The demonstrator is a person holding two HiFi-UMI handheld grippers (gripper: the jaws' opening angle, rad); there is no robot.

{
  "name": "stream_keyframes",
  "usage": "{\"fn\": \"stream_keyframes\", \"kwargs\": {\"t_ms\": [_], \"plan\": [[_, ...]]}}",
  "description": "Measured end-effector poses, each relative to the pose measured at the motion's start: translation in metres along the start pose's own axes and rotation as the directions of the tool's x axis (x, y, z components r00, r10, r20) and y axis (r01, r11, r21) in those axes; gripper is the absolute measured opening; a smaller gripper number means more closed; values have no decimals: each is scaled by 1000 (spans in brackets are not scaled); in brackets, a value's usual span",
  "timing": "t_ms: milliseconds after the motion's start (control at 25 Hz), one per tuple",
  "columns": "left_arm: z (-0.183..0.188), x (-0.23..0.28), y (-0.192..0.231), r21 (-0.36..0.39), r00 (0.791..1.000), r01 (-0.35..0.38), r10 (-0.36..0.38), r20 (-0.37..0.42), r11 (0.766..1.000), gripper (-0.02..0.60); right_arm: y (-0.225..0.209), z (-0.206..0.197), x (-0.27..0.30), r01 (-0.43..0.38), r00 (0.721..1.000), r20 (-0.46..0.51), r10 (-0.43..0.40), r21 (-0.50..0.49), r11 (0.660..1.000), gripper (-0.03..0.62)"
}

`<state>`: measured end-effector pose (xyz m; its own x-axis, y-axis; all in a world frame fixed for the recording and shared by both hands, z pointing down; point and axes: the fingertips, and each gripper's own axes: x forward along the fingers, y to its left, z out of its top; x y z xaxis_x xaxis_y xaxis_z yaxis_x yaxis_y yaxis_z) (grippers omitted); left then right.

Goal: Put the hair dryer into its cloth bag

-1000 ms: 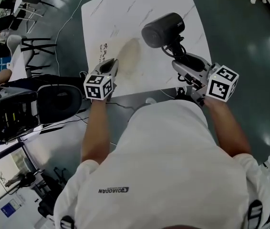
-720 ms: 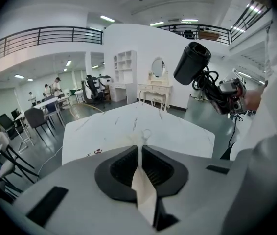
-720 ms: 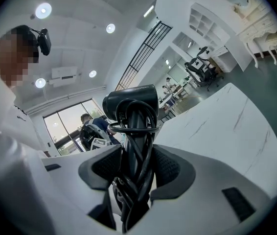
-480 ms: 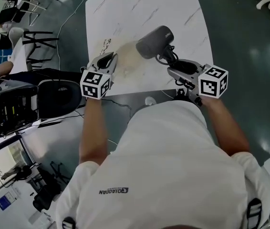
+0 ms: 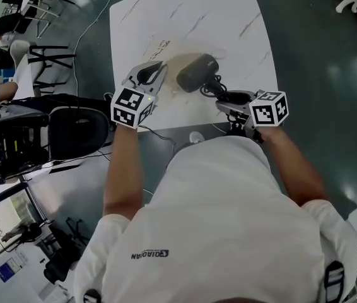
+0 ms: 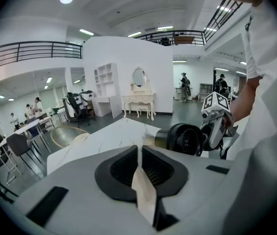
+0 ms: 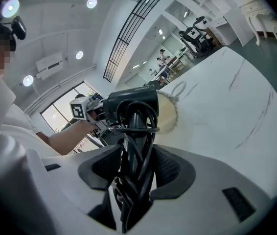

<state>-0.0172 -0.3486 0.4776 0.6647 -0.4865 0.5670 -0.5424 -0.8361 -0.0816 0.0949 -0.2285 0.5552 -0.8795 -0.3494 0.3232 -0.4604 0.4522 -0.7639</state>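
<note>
**Head view, lower frame:** person in a white shirt (image 5: pixel 216 219), both bare forearms stretched up-frame towards a white marbled table (image 5: pixel 191 17).

**Left gripper** (image 5: pixel 156 72): centre-left, at the end of a nearly straight forearm, with its marker cube nearest the body and its nose angled to the upper right. In its own view the left gripper (image 6: pixel 141 166) has its jaws almost together. They pinch a thin fold of beige cloth bag (image 6: pixel 143 192), which hangs down between the pads.

**Right gripper** (image 5: pixel 224 100): centre-right, on a forearm slanting up and to the left, with its nose pointing left at the other tool. In its own view the right gripper (image 7: pixel 136 175) has its jaws fairly wide apart. They are clamped on the handle of the hair dryer (image 7: pixel 131 104) and on the black cord (image 7: pixel 138 146) looped around it.

**Hair dryer** (image 5: pixel 196 73): black, held off the table between the two tools, with its barrel turned towards the left gripper (open end on in that view (image 6: pixel 182 138)).

**Cloth bag** (image 5: pixel 173 65): a beige patch just beside the barrel, over the near half of the table. Whether the two touch cannot be told.
</note>
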Motion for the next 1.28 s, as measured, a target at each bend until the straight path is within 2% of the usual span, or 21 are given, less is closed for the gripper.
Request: {"fn": "stream_keyframes", "kwargs": {"t_ms": [320, 520, 640, 800, 920, 1000, 1120, 1280], "plan": [[-10, 17, -22, 5, 998, 47, -47, -43, 999, 50, -29, -3, 25, 75, 993, -89, -76, -12, 997, 215], [-11, 20, -46, 41, 993, 94, -91, -74, 995, 49, -42, -2, 35, 130, 979, -148, -142, -88, 988, 215], [-16, 25, -45, 44, 992, 95, -90, -92, 995, 49, -51, 6, 52, 157, 967, -176, -183, -154, 976, 215], [-26, 27, -38, 8, 989, 72, -71, -128, 997, 49, -63, 16, 73, 197, 948, -196, -251, -261, 945, 215], [-31, 26, -38, -57, 986, 57, -65, -153, 997, 50, -73, 20, 91, 227, 929, -203, -311, -351, 909, 213], [-31, 25, -39, -85, 986, 56, -69, -150, 995, 51, -79, 22, 101, 241, 919, -206, -335, -379, 893, 213], [-31, 26, -41, -81, 984, 53, -65, -164, 995, 51, -88, 24, 113, 252, 910, -211, -356, -399, 881, 213], [-39, 29, -36, -103, 981, 7, -27, -191, 995, 51, -100, 22, 122, 262, 894, -217, -392, -458, 850, 213]]}}
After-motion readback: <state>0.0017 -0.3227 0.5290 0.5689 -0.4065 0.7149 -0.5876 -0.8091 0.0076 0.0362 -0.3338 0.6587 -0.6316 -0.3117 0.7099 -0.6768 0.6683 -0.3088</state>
